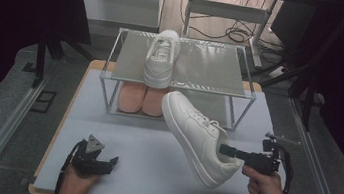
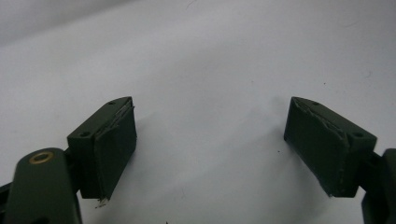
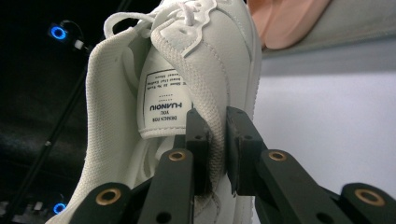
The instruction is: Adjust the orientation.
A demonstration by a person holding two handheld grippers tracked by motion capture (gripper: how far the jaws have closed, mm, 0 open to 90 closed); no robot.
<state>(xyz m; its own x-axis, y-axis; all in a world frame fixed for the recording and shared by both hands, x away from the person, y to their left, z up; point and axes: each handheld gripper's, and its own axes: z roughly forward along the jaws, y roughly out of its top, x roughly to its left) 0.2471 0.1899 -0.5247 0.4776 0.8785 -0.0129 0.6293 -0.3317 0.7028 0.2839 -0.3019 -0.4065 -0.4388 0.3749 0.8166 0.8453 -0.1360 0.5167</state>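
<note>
High view: the right gripper (image 1: 227,150) is pinched on the collar edge of a white shoe (image 1: 195,135) and holds it up in the air, tipped, over the right side of the surface (image 1: 119,140), just in front of the shoe rack (image 1: 241,93); the right gripper view shows its two black jaws squeezed tight on the mesh edge by the shoe's (image 3: 187,70) heel opening. The left gripper (image 1: 101,161) rests low near the front left of the surface; its jaws stand wide apart with nothing between them, as the left gripper view shows over the bare surface (image 2: 210,70).

I think the step in hand is carrying the shoe to the rack; a second white shoe (image 1: 161,58) already sits on the top shelf, so this one likely goes beside it. The next move calls for lifting the shoe higher than the top shelf, turning it flat with the sole down, then lowering it next to its mate without bumping the rack's rim.

Counting: two white shoes; two pink slippers (image 1: 140,99) side by side on the bottom shelf; one rack with two shelves; two grippers.
</note>
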